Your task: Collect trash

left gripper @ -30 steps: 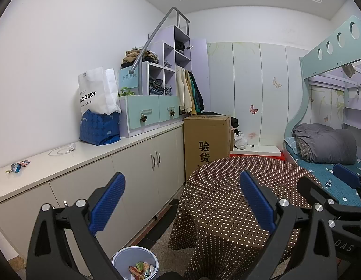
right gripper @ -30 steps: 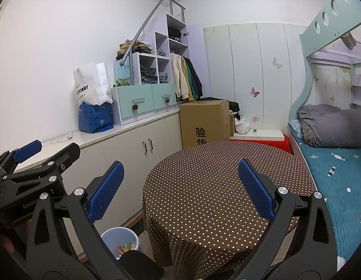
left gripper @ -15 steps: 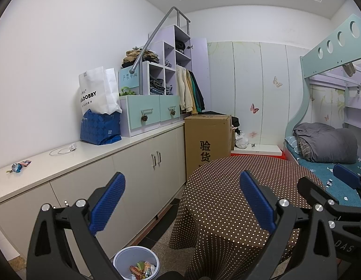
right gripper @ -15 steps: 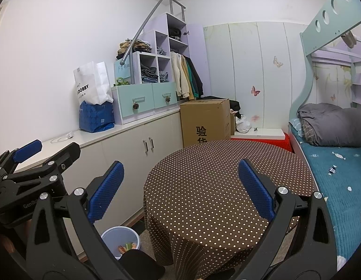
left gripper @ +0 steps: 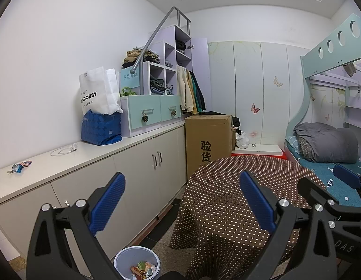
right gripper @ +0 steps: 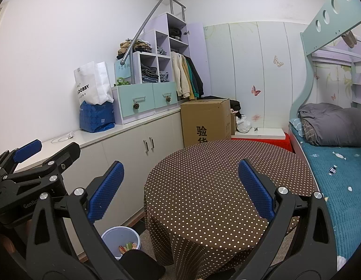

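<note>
Both grippers, left gripper (left gripper: 181, 200) and right gripper (right gripper: 180, 187), hover released and empty over the round table (right gripper: 217, 182); the trash bin (left gripper: 136, 264) sits on the floor beside the table's left edge.

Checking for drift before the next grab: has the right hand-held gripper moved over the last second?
Barely. The right hand-held gripper has eased slightly left: the polka-dot table and cardboard box sit a touch further right in its view. Its jaws stay open.

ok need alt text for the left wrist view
Open, empty left gripper held above a pale bin of wrappers, beside a round table in a brown dotted cloth. A wrapper lies on the white counter to the left.
</note>
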Motion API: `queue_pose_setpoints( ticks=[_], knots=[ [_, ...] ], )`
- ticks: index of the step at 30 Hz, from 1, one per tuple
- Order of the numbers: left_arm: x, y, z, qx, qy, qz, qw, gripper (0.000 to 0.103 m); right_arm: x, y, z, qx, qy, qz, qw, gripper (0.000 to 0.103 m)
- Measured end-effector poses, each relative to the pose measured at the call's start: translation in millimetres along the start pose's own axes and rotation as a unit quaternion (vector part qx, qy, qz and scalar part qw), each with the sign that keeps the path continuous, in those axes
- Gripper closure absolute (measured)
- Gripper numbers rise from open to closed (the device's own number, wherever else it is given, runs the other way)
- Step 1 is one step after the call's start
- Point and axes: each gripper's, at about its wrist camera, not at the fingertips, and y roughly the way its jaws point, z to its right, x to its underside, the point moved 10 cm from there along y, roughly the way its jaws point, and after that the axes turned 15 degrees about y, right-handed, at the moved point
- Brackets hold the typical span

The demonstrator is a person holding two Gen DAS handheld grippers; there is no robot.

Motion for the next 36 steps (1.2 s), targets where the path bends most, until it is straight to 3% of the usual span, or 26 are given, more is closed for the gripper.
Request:
queue_pose_setpoints(
  ticks=[36],
  knots=[
    [1.6,3.1,-10.5,0.0,0.001,-0.003,1.0,0.007,5.4,-1.6,-3.6,0.006,0.001,-0.004,1.0,0.007]
  ],
)
